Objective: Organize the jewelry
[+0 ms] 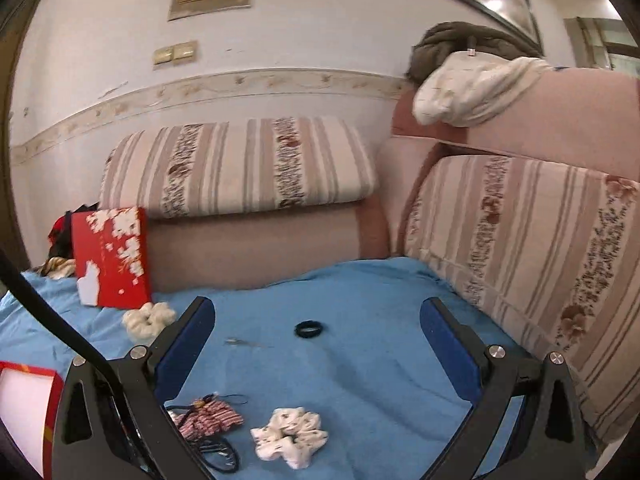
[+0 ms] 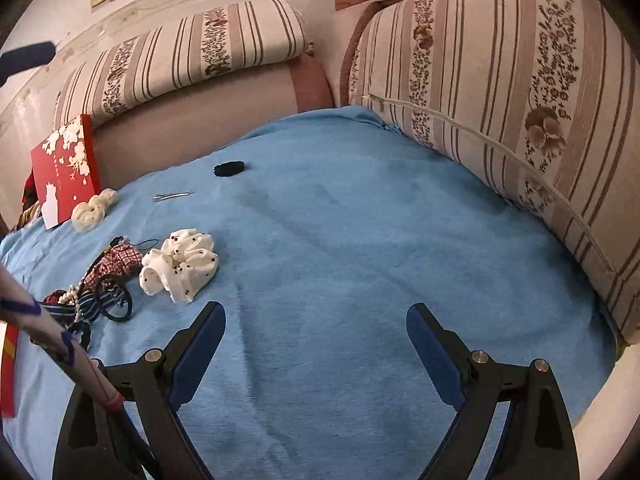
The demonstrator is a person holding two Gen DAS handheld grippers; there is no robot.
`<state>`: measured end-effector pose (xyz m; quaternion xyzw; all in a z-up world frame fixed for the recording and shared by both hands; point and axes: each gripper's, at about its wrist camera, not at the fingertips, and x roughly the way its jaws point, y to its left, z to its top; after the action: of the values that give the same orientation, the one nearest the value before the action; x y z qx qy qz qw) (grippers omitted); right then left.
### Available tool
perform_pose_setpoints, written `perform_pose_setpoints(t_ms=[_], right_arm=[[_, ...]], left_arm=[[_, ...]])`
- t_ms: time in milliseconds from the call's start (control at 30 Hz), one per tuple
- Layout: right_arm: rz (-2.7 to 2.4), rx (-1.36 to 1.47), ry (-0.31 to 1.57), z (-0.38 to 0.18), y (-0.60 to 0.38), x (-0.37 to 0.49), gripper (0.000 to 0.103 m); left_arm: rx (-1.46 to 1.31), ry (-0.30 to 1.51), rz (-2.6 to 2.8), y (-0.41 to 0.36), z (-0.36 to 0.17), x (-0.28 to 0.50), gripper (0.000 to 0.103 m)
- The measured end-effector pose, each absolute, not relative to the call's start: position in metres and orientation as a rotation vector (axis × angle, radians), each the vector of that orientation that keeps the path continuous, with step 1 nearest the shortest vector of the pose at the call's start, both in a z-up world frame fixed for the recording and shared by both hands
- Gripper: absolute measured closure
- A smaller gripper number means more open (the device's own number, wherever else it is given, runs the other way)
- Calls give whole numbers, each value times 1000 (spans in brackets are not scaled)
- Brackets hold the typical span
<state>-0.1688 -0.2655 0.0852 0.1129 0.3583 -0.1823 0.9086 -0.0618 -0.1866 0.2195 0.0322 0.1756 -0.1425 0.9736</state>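
Both claws wide open and holding nothing: left gripper point(image 1: 316, 316) low in the left view, right gripper point(image 2: 316, 320) low in the right view, above the blue fuzzy blanket point(image 2: 360, 240). Thin silver hair clip point(image 2: 172, 196) in the upper left of the right view, lying flat, long side running left to right, near the small black hair ring point(image 2: 229, 169). White dotted cloth scrunchie point(image 2: 180, 266) at middle left, touching the tangled pile of bands and pearl beads point(image 2: 92, 300); fluffy cream scrunchie point(image 2: 94, 210) just beside the leaning red flowered box point(image 2: 66, 168).
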Motion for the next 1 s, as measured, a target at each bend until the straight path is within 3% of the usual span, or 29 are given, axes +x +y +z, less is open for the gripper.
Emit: perform_pose_setpoints(t_ms=[433, 1000], right_arm=[[-356, 210, 743, 90, -242, -161, 8], [-372, -109, 640, 101, -178, -175, 8]], left_arm=[[54, 374, -211, -143, 227, -78, 0], [7, 389, -124, -85, 252, -116, 0]])
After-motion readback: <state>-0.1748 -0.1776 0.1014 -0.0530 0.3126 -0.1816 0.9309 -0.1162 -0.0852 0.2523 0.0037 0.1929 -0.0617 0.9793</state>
